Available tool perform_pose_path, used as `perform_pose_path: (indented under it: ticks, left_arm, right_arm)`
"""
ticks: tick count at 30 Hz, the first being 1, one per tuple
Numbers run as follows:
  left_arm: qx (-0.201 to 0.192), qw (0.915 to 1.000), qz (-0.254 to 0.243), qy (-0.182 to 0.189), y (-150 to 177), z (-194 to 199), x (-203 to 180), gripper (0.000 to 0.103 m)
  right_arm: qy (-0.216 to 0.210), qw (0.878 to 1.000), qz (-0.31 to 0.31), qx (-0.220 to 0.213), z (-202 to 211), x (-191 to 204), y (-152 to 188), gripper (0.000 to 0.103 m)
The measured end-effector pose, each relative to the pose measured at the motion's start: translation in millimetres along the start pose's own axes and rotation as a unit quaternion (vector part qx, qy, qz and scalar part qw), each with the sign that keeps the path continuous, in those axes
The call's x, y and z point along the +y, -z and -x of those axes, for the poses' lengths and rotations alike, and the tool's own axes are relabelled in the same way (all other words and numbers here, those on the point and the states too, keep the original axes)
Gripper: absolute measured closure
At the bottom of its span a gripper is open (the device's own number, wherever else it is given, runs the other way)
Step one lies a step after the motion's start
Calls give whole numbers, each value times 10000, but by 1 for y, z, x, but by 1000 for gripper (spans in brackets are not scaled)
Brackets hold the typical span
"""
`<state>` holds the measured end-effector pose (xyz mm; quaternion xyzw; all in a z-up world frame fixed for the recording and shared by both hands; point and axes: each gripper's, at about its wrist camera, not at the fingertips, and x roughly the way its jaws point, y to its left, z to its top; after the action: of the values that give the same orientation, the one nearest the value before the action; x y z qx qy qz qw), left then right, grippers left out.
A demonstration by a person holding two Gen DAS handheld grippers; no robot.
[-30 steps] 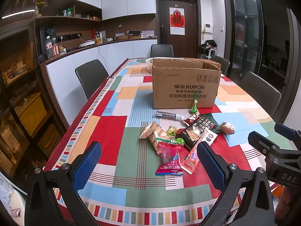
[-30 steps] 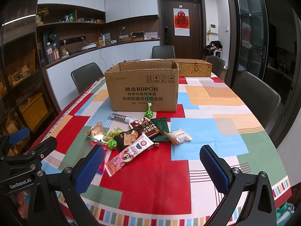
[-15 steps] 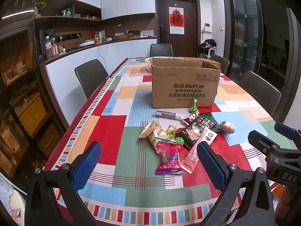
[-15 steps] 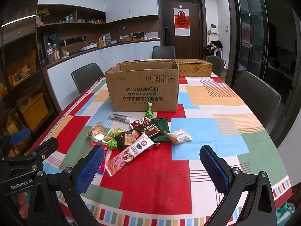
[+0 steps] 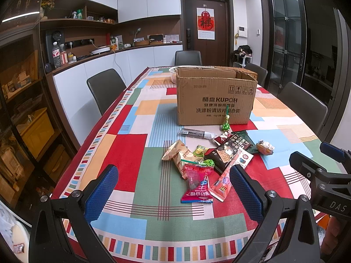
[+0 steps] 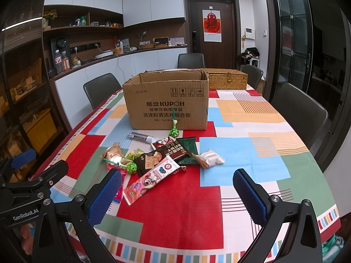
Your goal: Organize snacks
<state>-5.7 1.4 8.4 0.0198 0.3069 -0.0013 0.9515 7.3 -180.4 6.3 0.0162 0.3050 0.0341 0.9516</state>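
Nothing moved since a second ago: both grippers (image 5: 173,194) (image 6: 175,194) spread empty above untouched snacks (image 5: 210,157) before box (image 5: 216,96).

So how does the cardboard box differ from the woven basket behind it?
The cardboard box is smooth brown card with printed text; the woven basket is woven straw with no print. The cardboard box stands taller and open at the top, flaps up; the woven basket is lower and looks closed by a flat lid. The cardboard box sits nearer the snack pile; the woven basket lies behind it, farther away. Both are brown, rectangular and rest on the tablecloth.
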Motion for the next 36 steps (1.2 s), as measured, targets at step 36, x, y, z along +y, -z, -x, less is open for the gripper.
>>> perform_pose_path:
  ticks: [36]
  left_arm:
    - [1114,9921,-80,573,11,-60,-4,19]
  right_arm:
    - [-583,9932,-31,1010,-60,3,6,16]
